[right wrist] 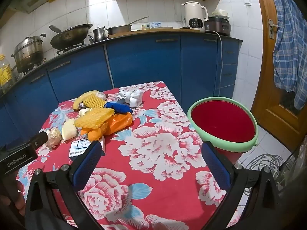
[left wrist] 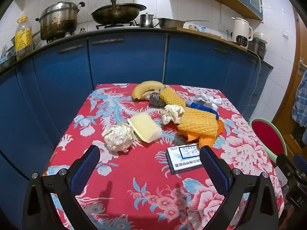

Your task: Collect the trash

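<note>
A pile of items lies on the red floral tablecloth (left wrist: 134,172): two crumpled paper balls (left wrist: 118,137) (left wrist: 172,113), a pale sponge (left wrist: 145,127), two yellow foam nets (left wrist: 198,123) (left wrist: 171,95), an orange plastic bag (left wrist: 207,137), a small white box (left wrist: 184,158), a banana (left wrist: 145,90) and a steel scourer (left wrist: 156,99). A red bin with a green rim (right wrist: 223,122) stands right of the table. My left gripper (left wrist: 149,164) is open and empty, just short of the near paper ball and box. My right gripper (right wrist: 151,160) is open and empty over the table's right part.
A blue-handled tool (left wrist: 202,108) and white cloth (left wrist: 208,98) lie at the pile's far side. Blue cabinets (left wrist: 124,61) with pots, a wok and a kettle (right wrist: 195,16) stand behind. Cables (right wrist: 264,163) lie on the floor by a wooden door (right wrist: 284,95).
</note>
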A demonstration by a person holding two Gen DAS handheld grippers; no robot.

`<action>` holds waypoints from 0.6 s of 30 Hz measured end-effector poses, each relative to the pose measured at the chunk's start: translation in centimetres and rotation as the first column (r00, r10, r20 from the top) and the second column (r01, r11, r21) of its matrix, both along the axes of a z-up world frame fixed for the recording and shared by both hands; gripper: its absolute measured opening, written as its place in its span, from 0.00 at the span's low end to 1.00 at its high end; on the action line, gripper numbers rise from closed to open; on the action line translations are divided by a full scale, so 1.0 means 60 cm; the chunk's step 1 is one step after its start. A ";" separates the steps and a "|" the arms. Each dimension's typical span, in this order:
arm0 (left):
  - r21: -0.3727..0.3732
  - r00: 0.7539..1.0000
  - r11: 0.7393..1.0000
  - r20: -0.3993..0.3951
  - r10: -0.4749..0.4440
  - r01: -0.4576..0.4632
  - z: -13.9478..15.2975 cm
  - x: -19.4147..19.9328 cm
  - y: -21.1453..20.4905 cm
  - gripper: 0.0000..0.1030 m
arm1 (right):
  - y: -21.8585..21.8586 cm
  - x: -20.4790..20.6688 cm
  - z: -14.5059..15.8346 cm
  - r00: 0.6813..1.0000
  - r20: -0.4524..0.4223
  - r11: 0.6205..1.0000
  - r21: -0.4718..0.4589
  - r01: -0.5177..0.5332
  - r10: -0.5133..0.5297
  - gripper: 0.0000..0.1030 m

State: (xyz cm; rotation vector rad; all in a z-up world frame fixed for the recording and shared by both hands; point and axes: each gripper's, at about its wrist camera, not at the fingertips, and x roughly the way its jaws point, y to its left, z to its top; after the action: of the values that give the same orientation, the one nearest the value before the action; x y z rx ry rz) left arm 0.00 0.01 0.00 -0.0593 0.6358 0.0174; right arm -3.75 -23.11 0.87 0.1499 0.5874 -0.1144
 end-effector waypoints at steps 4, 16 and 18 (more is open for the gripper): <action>-0.002 1.000 1.000 0.003 0.000 0.001 0.000 0.000 0.000 1.00 | 0.002 -0.002 0.005 1.000 0.003 1.000 -0.001 0.001 -0.001 0.99; -0.001 1.000 1.000 0.006 0.001 -0.001 0.000 0.000 0.000 1.00 | 0.001 -0.003 0.006 1.000 0.008 1.000 -0.004 0.002 -0.002 0.99; -0.001 1.000 1.000 0.006 0.001 -0.001 0.000 0.000 0.000 1.00 | 0.000 -0.001 0.005 1.000 0.007 1.000 -0.003 0.003 -0.003 0.99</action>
State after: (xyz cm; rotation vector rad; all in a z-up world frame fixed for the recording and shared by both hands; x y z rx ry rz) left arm -0.02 0.01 0.01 -0.0607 0.6301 0.0177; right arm -3.83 -23.12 1.19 0.1476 0.5804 -0.1177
